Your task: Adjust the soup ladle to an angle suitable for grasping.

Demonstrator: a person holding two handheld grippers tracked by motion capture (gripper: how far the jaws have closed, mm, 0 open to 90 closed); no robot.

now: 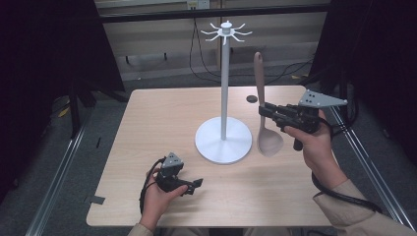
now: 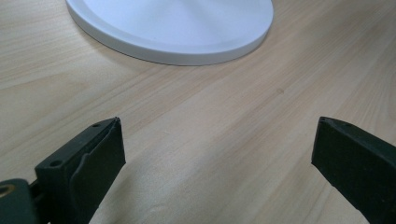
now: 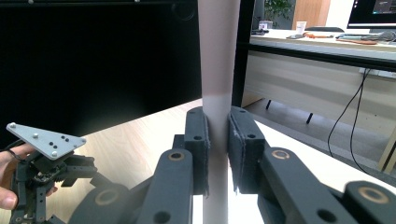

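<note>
At three o'clock of the white stand [image 1: 223, 137], the right gripper [image 1: 264, 111] clamps the stiff, light, smooth spoon [image 1: 265, 132] mid-handle, upright; left gripper [image 1: 195, 184] rests with jaws apart, empty

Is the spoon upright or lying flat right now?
Upright: the spoon stands handle up, bowl down by the stand's base, clamped in the right gripper.

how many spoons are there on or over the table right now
1. The spoon is held upright in the right claw, just right of the white stand, bowl down by the table.
</note>
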